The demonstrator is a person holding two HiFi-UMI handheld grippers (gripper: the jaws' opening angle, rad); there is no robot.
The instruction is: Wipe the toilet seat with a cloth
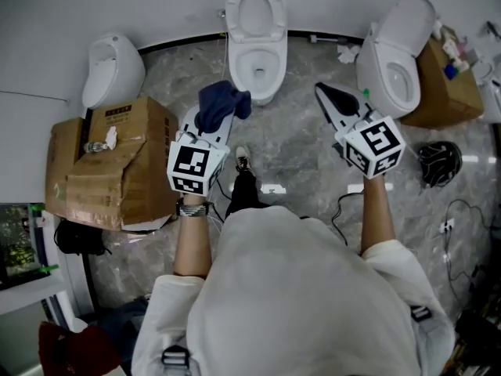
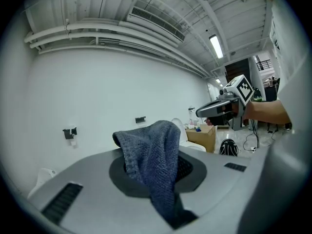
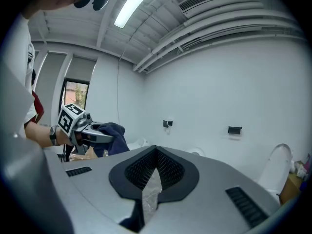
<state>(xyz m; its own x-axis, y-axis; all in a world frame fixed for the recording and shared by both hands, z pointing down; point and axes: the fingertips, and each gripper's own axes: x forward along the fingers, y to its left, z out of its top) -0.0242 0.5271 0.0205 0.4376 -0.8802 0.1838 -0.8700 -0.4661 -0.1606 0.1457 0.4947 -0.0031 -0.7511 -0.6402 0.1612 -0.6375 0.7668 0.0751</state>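
The left gripper (image 1: 213, 125) is clamped on a dark blue cloth (image 1: 222, 103), which bunches over its jaws and droops down one side. The right gripper (image 1: 322, 94) has its jaws pressed together with nothing between them. Both hang over the marbled floor (image 1: 297, 151), on the near side of the middle toilet (image 1: 270, 53), whose seat seems raised. A second toilet (image 1: 391, 61) stands at the far right.

Bare grey marble floor (image 1: 297, 143) lies open ahead, up to the white toilet with raised lid (image 1: 257, 41) at centre. A large brown cardboard box (image 1: 117, 163) crowds the left. A second white toilet (image 1: 395, 61) and a black rounded object (image 1: 438, 163) stand on the right.
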